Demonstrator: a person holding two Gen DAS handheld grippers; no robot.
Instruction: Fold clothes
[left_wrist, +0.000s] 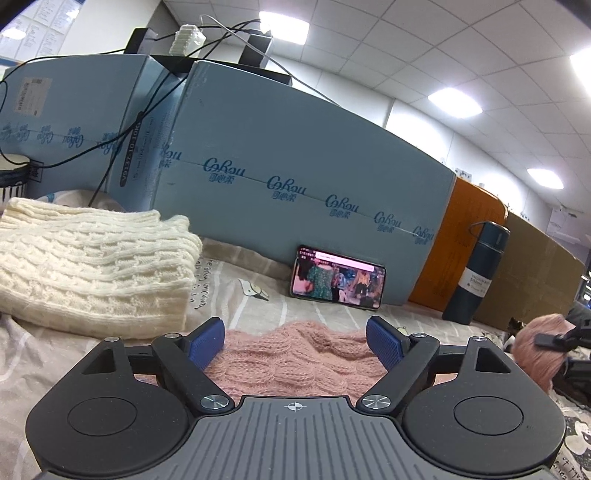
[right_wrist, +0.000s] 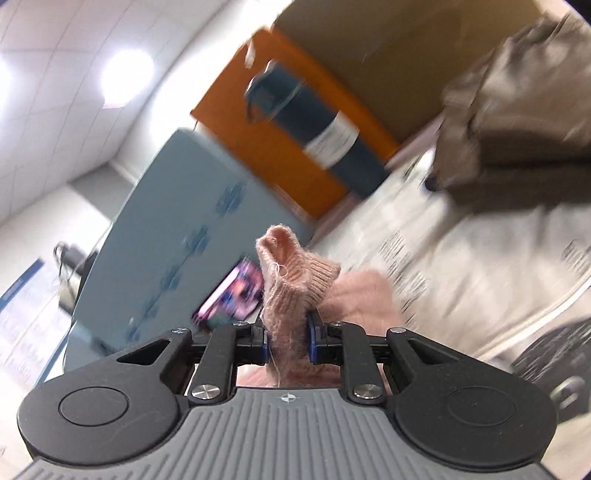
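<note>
A pink knitted sweater (left_wrist: 295, 354) lies on the patterned sheet (left_wrist: 258, 291) right in front of my left gripper (left_wrist: 295, 343). That gripper stands open above it, blue pads wide apart and nothing pressed between them. In the right wrist view, which is tilted and blurred, my right gripper (right_wrist: 288, 339) is shut on a ribbed edge of the pink sweater (right_wrist: 291, 280), which sticks up between the pads. At the right edge of the left wrist view the right gripper (left_wrist: 554, 339) shows with a bunch of pink knit. A folded cream cable-knit sweater (left_wrist: 92, 266) lies at the left.
Blue cartons (left_wrist: 295, 166), an orange box (left_wrist: 465, 243) and a brown carton (left_wrist: 535, 280) wall off the back. A phone (left_wrist: 338, 277) with a playing video leans on the blue carton. A dark flask (left_wrist: 476, 273) stands by the orange box. A brown garment (right_wrist: 517, 110) lies further right.
</note>
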